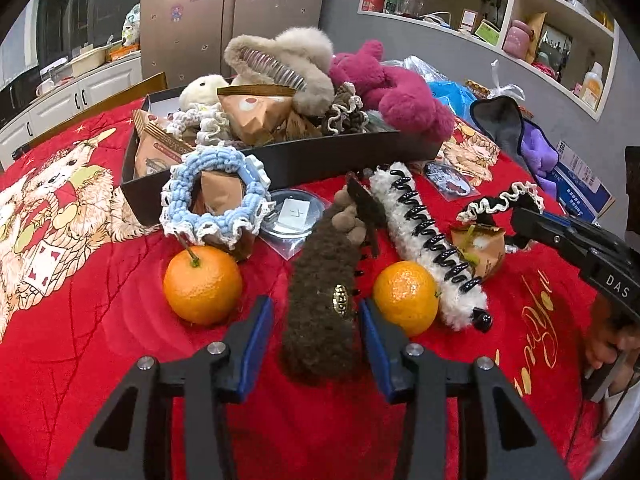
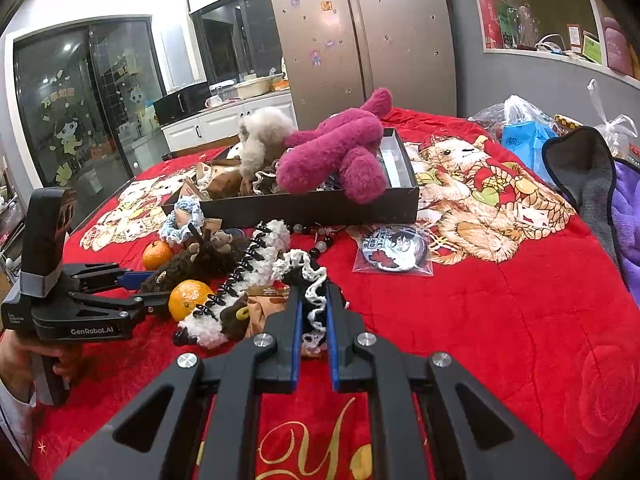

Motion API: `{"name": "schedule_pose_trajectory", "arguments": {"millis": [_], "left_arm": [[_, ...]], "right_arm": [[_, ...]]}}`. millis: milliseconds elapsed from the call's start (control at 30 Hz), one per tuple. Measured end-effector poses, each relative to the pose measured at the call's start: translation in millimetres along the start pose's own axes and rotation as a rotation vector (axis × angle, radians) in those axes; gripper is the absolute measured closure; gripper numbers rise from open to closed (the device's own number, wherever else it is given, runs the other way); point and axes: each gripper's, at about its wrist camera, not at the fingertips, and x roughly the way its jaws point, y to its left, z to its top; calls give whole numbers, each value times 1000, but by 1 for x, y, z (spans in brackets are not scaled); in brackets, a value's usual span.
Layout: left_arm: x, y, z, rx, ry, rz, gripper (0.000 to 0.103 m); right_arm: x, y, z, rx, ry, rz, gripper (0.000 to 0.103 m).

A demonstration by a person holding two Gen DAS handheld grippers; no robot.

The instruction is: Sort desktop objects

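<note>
On a table covered by a red blanket [image 1: 100, 340] printed with cartoon animals, a clutter of hair accessories, snacks and fruit lies in front of a black shallow box [image 1: 320, 156].

The left gripper [image 1: 316, 320] points down at a brown fuzzy hair claw [image 1: 320, 300] lying lengthwise on the blanket. Its blue-padded fingers [image 1: 258, 332] stand partly apart on either side of the claw's near end, with small gaps showing, so they do not seem to press on it. A mandarin [image 1: 203, 286] with a short stem sits just left of the claw, and a second mandarin [image 1: 406, 298] just right of it, close to the right finger.

The right gripper [image 2: 314, 320] is nearly closed, pinching a black scrunchie with white ruffled trim [image 2: 310, 280] between its fingers.

Beside the second mandarin lies a white fuzzy hair claw with black teeth [image 1: 428, 244]. A blue crocheted scrunchie [image 1: 216, 204] stands behind the first mandarin, around a brown paper snack packet. The box is piled with a beige fluffy claw clip [image 1: 292, 64], a magenta plush toy [image 1: 392, 92], scrunchies and more packets. A round badge in a clear bag [image 2: 392, 252] lies apart on the blanket.
</note>
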Motion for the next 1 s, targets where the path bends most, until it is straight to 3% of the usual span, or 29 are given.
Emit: {"name": "schedule_pose_trajectory", "arguments": {"millis": [100,633,800,1000], "left_arm": [[-1,0,0,5,-7,9,71],[-7,-11,0,45,-32,43,72],[-16,-15,2,53,-67,66,72],[-43,-20,9,41,-148,66,72]], "right_arm": [[0,0,0,0,1,0,92],[-1,0,0,2,-4,-2,92],[-12,-4,3,26,-57,-21,92],[-13,5,6,16,-61,-5,92]]}}
